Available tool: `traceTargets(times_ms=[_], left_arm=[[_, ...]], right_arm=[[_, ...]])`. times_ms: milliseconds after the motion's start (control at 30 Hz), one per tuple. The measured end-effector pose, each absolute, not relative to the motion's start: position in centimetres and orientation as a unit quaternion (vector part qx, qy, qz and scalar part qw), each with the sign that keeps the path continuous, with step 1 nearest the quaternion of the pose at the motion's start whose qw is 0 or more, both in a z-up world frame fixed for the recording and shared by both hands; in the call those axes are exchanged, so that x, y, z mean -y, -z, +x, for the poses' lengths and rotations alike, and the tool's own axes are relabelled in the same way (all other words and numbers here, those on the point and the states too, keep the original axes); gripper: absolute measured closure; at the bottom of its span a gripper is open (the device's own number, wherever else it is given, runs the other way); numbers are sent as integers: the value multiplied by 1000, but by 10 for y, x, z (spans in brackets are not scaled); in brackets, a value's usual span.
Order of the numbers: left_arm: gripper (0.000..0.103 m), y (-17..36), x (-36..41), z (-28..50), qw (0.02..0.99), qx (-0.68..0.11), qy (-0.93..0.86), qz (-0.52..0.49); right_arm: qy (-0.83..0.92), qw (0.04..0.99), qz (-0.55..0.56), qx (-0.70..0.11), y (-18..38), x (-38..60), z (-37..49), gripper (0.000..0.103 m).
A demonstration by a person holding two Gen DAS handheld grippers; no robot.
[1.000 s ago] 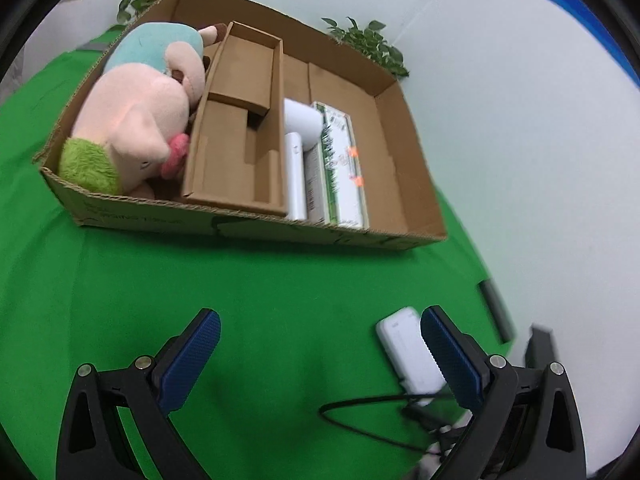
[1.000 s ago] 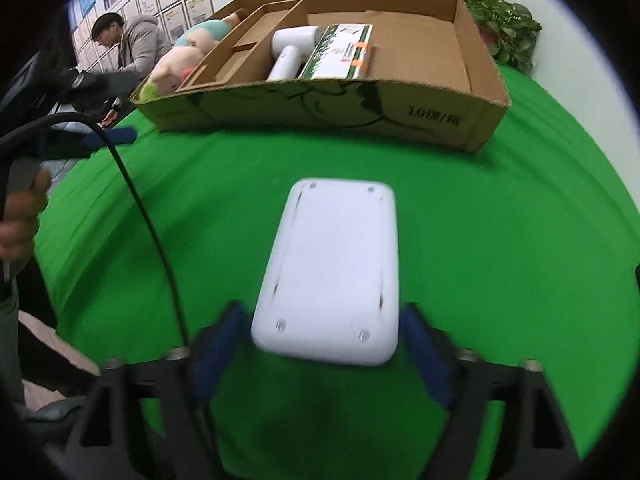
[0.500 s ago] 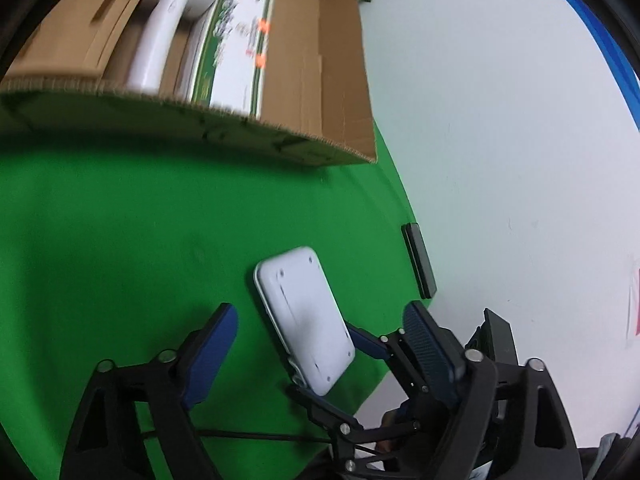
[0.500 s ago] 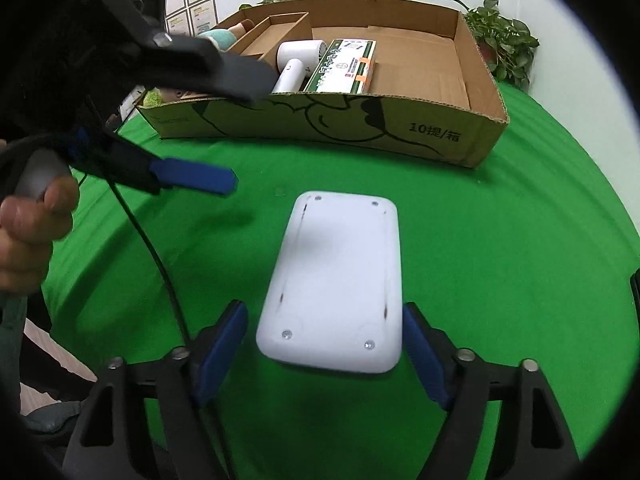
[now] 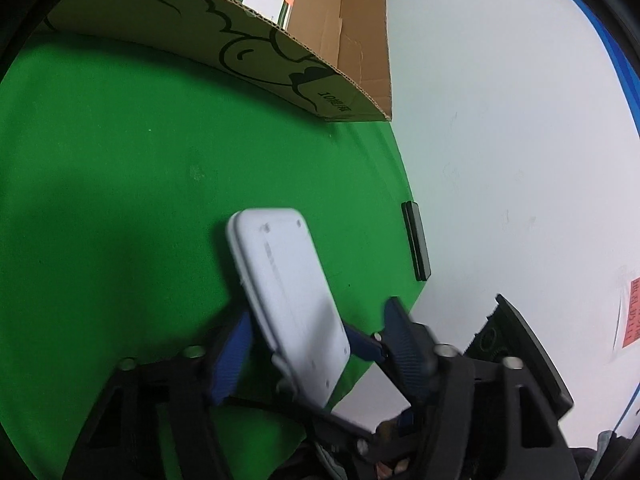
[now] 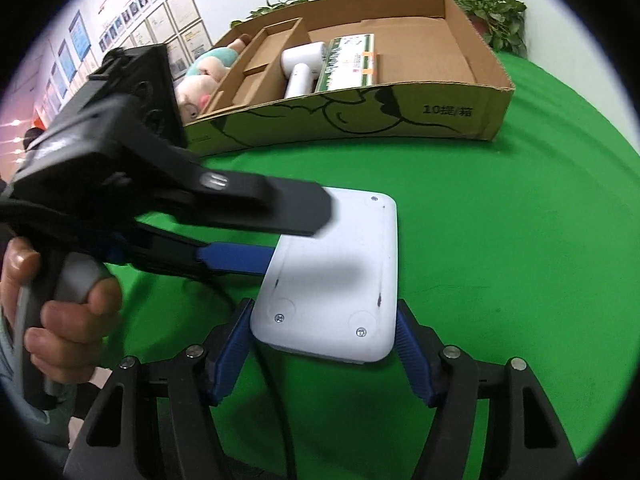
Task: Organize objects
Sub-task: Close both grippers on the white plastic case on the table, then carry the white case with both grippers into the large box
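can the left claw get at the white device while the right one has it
Probably yes. The right claw grips only the near end of the white device; the left claw reaches its left edge, one finger above, one at the side.

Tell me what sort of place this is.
Probably an office or lab set up for recording demos, not a home: a bright green cloth covers the table, rows of framed certificates hang on the wall, and potted plants stand behind the cardboard box.

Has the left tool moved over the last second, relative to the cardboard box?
Yes. The left tool has swung away from the brown cardboard box and closed in on the flat white plastic device, its fingers now straddling it.
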State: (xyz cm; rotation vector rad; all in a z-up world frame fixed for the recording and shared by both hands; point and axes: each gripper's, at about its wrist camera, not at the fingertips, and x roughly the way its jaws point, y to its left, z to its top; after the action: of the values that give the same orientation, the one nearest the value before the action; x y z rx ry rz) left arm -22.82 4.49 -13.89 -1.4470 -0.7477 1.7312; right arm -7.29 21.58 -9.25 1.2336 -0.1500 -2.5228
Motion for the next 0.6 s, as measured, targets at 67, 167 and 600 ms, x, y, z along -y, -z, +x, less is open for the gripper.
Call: traceTargets(times_ms=[67,167,600], left_arm=[[57,139,-45,-227,364,276,-689,-563],[75,138,-42,-225,352,263,-706,-556],[79,72,-28,-244,356,231,-767,-482]], right_arm=[[886,168,430,48,92,-212,-69,37],[888,162,427,43,92,-208,-66,37],[920,154,360,20,58,-198,-74,37]])
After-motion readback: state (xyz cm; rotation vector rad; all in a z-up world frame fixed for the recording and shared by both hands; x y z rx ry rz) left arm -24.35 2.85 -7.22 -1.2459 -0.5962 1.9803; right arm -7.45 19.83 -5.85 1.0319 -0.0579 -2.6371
